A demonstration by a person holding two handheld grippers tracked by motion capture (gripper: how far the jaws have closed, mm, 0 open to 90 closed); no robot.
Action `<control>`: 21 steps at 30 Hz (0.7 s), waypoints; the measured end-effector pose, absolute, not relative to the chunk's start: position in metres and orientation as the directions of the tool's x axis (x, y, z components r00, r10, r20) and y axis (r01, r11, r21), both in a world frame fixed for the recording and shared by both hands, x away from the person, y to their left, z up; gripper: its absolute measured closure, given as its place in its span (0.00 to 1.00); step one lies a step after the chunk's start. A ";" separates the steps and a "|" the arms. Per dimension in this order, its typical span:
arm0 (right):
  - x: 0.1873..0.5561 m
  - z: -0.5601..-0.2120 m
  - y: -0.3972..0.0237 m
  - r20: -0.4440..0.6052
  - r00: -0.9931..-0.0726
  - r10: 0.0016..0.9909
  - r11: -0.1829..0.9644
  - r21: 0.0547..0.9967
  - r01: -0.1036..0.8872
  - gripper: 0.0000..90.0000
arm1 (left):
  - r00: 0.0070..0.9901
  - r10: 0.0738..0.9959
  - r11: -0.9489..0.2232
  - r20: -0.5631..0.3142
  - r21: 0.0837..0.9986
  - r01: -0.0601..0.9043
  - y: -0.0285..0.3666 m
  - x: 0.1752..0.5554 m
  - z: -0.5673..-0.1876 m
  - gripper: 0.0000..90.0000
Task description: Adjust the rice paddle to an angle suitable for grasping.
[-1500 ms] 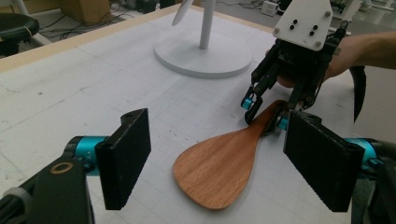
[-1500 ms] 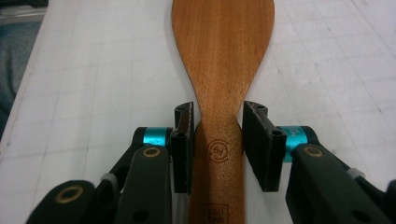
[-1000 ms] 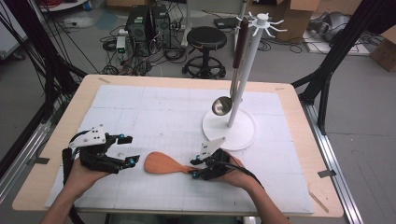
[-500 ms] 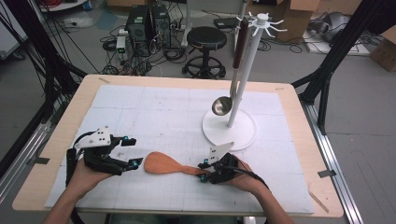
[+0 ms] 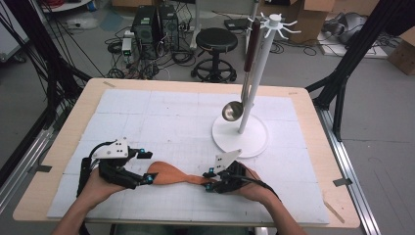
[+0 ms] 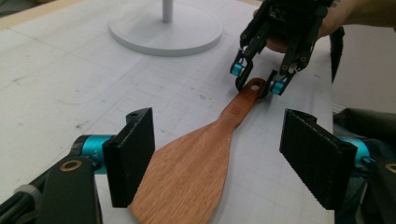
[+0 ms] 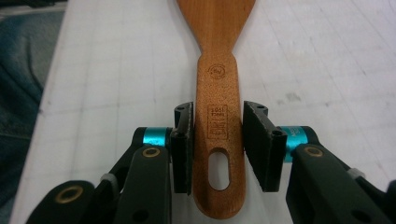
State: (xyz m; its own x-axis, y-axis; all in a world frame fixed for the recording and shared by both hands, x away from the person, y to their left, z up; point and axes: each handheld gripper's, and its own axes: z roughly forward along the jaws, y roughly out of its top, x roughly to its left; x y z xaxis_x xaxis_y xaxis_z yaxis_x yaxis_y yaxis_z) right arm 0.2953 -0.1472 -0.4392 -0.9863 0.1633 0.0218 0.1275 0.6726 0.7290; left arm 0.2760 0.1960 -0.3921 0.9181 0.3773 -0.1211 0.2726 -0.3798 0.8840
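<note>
A wooden spatula (image 5: 169, 175) lies flat on the white mat, blade to the left and handle to the right. My right gripper (image 5: 209, 181) is at the handle's holed end. Its jaws have just been closing, and in the right gripper view the pads (image 7: 182, 140) press both sides of the handle (image 7: 217, 84). My left gripper (image 5: 146, 167) is open, its jaws standing wide on either side of the blade (image 6: 196, 158). The left pad (image 6: 133, 156) is close to the blade's edge and the other is well clear. The left gripper view also shows the right gripper (image 6: 258, 81) farther off.
A white utensil stand (image 5: 240, 137) with a round base stands just behind the right hand. A metal ladle (image 5: 232, 110) hangs from its pegs. The white mat (image 5: 147, 112) covers most of the wooden table (image 5: 313, 112). The front edge is close to both hands.
My left gripper has moved right and slightly down, so its jaws now flank the blade. My right gripper's jaws have narrowed onto the handle. The spatula has stayed in place.
</note>
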 end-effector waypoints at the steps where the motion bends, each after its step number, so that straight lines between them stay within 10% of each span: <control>1: 0.295 -0.438 -0.145 0.022 -0.987 0.160 0.672 0.730 0.125 0.72 | 0.920 0.372 -0.390 -0.121 0.879 0.273 0.194 0.276 -0.393 0.30; 21: 0.294 -0.409 -0.115 0.020 -0.993 0.117 0.659 0.746 0.092 0.72 | 0.942 0.307 -0.468 -0.134 0.841 0.272 0.167 0.278 -0.410 0.31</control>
State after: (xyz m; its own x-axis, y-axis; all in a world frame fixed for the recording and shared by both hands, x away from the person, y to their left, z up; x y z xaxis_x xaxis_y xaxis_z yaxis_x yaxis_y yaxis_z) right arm 0.2938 -0.1153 -0.4090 -0.9930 0.1165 0.0200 0.0924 0.6593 0.7462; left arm 0.2780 0.1671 -0.4096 0.9422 0.3073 -0.1336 0.2720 -0.4684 0.8406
